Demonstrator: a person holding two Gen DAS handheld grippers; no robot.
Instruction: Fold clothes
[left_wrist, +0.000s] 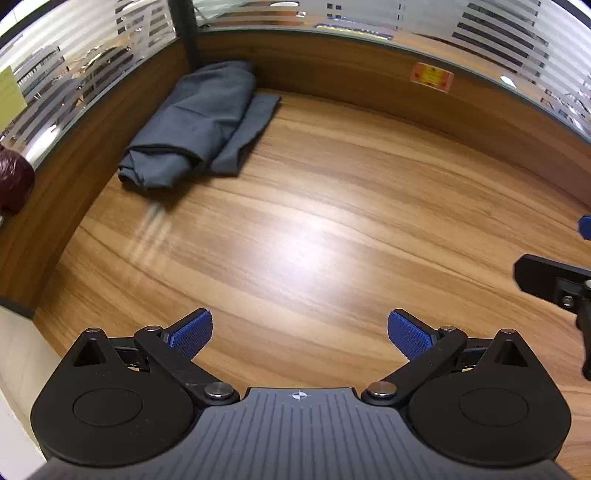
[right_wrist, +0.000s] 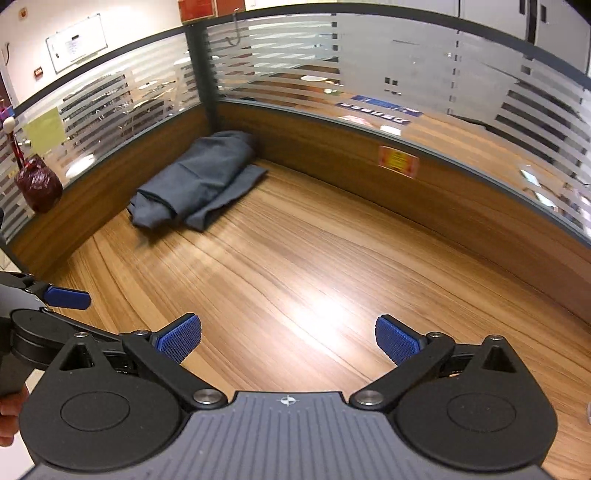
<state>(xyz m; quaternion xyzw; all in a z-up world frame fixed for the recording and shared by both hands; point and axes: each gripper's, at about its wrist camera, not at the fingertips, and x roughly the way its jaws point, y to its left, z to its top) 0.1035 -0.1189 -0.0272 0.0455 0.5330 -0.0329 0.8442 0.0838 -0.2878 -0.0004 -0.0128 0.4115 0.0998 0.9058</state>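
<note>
The cloth (left_wrist: 195, 125), dark grey-blue, lies bundled in the far left corner of the counter (left_wrist: 332, 221), its back edge against the wooden partition (left_wrist: 351, 74). It is loosely doubled over, with a flatter layer sticking out on its right side and a dark hemmed edge across the near end. It looks soft, light and limp, so it would likely sag and slide on the smooth wood; that hem or a free corner of the flat layer seems the best place to pinch.

The left tool (left_wrist: 300, 330) hangs above the bare counter, well apart from the cloth, jaws wide and holding nothing. The right tool (right_wrist: 288, 338) is likewise wide and empty, just beside the left.

An orange sticker (right_wrist: 398, 160) on the partition carries print too small to read. Beyond the frosted glass (right_wrist: 406, 66), blue signs show mirrored, illegible lettering.
</note>
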